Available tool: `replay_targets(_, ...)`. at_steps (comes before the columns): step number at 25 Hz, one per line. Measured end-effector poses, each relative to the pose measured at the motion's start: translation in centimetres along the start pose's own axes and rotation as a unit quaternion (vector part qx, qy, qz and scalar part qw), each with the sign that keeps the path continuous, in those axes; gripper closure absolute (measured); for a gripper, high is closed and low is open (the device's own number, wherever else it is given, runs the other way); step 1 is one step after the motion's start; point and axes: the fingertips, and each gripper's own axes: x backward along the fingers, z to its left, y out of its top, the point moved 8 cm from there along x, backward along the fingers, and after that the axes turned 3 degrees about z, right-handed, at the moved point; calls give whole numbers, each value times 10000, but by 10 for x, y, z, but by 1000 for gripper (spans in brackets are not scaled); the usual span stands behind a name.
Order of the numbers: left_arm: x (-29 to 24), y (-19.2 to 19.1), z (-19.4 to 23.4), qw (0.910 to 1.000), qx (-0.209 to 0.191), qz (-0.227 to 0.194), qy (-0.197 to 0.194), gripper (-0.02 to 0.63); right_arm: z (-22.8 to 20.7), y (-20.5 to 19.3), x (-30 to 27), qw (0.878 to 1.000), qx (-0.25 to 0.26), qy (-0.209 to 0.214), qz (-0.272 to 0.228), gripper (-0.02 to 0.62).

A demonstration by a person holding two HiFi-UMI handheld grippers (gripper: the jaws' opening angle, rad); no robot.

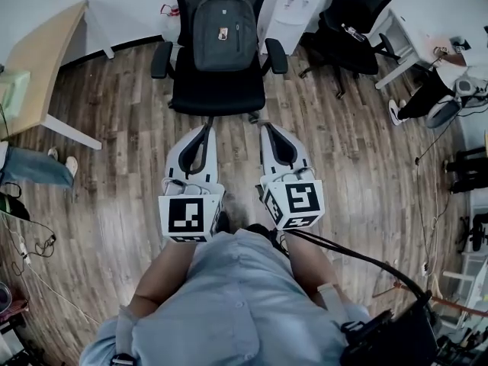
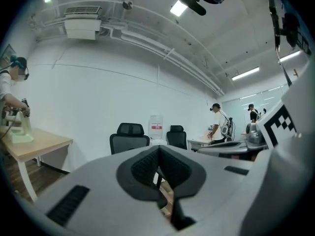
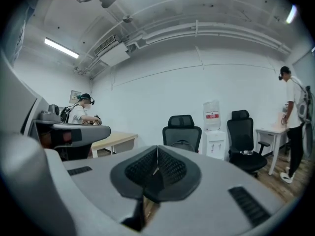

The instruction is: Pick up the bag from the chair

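Bag (image 1: pixel 223 33) upright on chair (image 1: pixel 217 91), left gripper (image 1: pixel 207 129) and right gripper (image 1: pixel 264 127) before it, fingers (image 2: pixel 143 167) clenched, empty

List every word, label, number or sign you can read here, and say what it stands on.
No text here can be read.
Red label on the water bottle: too blurred to read.
Small patch on the bag: too small to read.
Left gripper and right gripper: square marker patterns only, no words.
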Motion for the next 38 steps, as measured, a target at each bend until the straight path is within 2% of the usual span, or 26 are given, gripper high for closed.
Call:
replay_targets(11,-73,-17,22,9993,-19,354,74,604,-44,-6,-65,9997,-161,-124,96,594)
replay_targets(25,-233,4,47,9960,-330,606,563,604,-150,22,-214,9988,-340,330,121,594)
replay_targets(31,-263,22,51,9940,-507,486,835,604,-172,43,-252,9977,-320,597,-77,594)
replay_targets(38,-280,30,76,9913,-572,382,1118,604,-175,57,-287,9966,-295,732,-237,594)
